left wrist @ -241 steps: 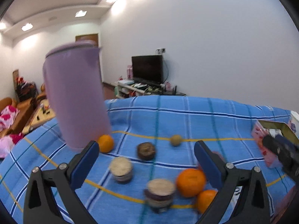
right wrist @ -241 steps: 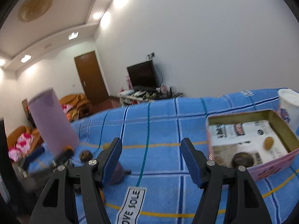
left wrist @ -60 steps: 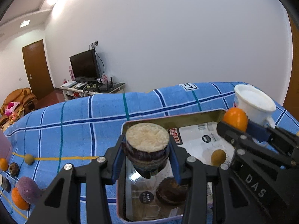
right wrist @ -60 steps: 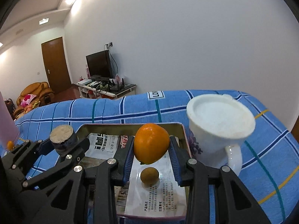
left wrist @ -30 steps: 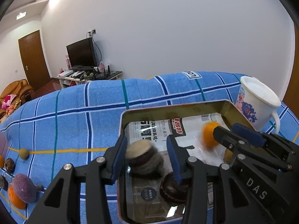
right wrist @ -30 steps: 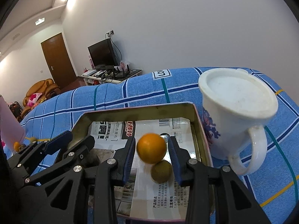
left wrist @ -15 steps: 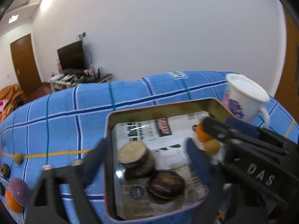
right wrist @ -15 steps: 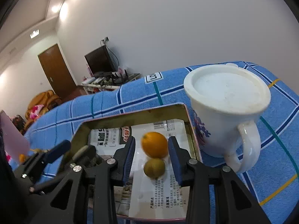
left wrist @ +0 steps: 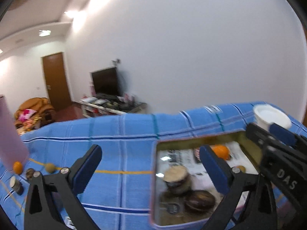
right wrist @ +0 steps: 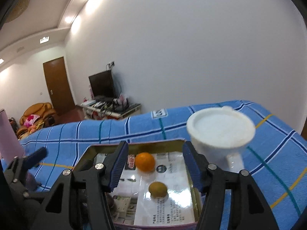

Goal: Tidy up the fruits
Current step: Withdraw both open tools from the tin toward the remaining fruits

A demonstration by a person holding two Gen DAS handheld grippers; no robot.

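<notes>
A metal tin lined with printed paper sits on the blue plaid cloth. In it lie an orange, a small green-brown fruit, a cut purple fruit with a pale top and a dark brown fruit. My left gripper is open and empty, above the tin's left edge. My right gripper is open and empty over the tin, the orange between its fingers. On the cloth at far left lie another orange and several small fruits.
A white mug stands just right of the tin. A tall lilac cylinder stands at the far left of the table. A TV stand, a door and a sofa are in the room behind.
Both grippers have opened wide and pulled back. The orange and the cut purple fruit now lie in the tin. The left gripper has swung to the left.
</notes>
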